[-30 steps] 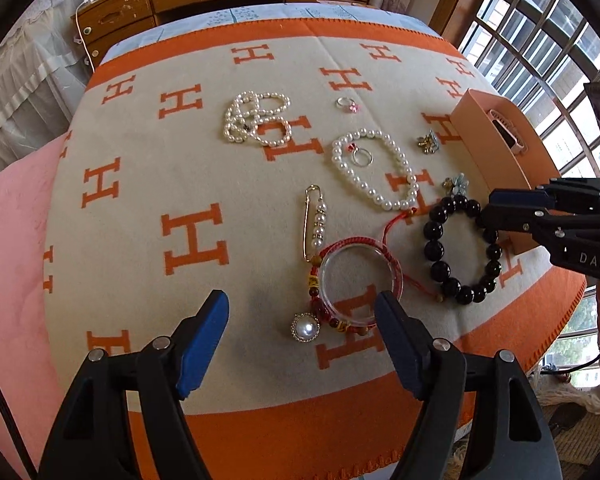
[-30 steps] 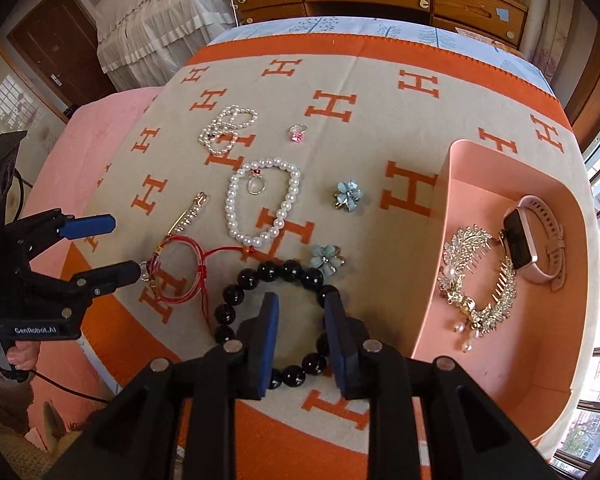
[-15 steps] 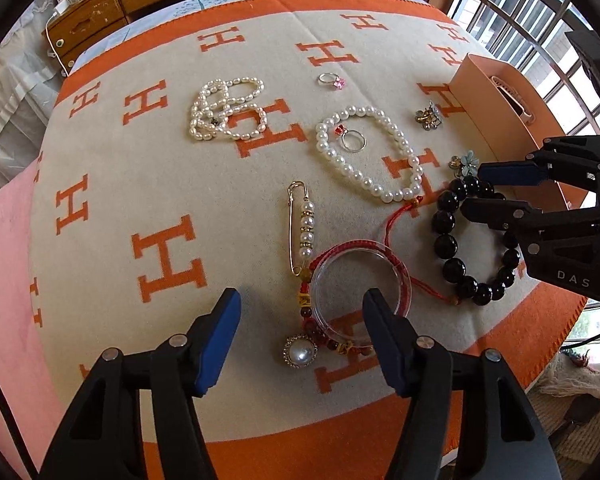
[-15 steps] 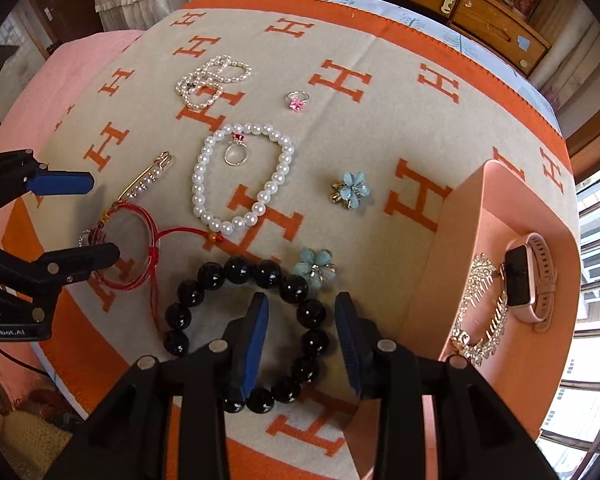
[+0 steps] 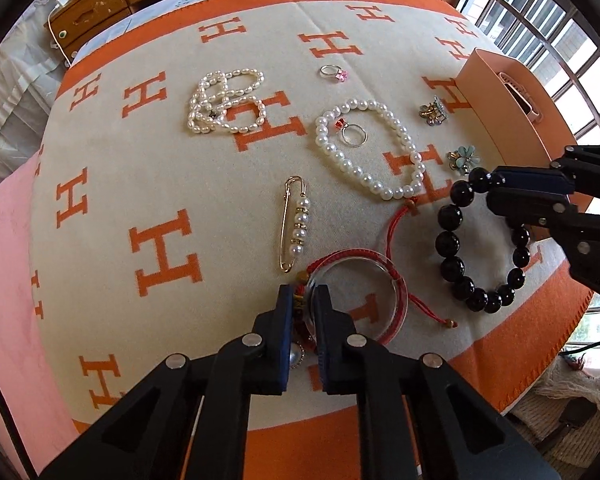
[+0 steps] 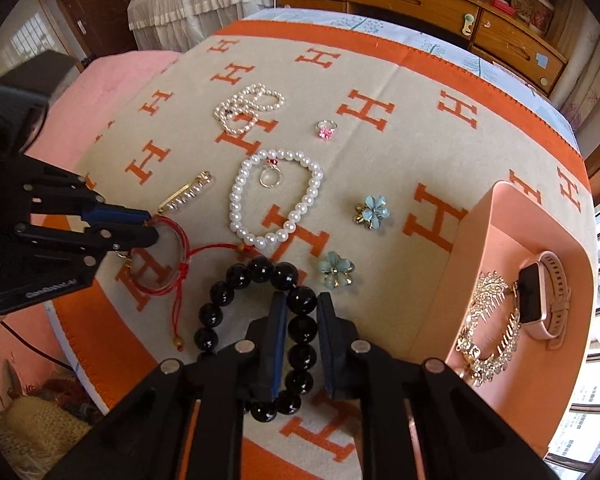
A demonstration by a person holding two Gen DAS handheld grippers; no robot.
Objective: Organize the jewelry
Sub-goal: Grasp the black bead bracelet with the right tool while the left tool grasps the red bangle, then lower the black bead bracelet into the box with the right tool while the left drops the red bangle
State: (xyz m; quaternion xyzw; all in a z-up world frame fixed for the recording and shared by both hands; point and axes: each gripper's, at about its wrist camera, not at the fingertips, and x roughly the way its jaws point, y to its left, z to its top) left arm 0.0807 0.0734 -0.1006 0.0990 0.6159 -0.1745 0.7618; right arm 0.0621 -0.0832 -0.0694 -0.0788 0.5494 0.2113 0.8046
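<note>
My left gripper point(image 5: 302, 294) is shut on the near rim of a clear bangle point(image 5: 396, 292) wrapped with a red cord bracelet, which lies on the blanket. In the right wrist view the left gripper point(image 6: 150, 226) pinches the bangle point(image 6: 180, 248) from the left. My right gripper point(image 6: 302, 306) points down over the black bead bracelet point(image 6: 220, 294). Its jaws are closing, with one side of the bead loop between them and the pads touching the beads. In the left wrist view, the right gripper point(image 5: 494, 190) straddles the bracelet point(image 5: 448, 216).
A peach box point(image 6: 476, 232) at the right holds a pink watch point(image 6: 548, 296) and a crystal comb point(image 6: 488, 320). On the orange-and-beige blanket lie a pearl bracelet point(image 5: 331, 149), a pearl strand point(image 5: 224, 102), a pin brooch point(image 5: 294, 224), two rings and two flower clips point(image 5: 462, 158).
The left jaws, wide apart before, have closed onto the bangle's rim. The right jaws opened a little and then narrowed around the black beads.
</note>
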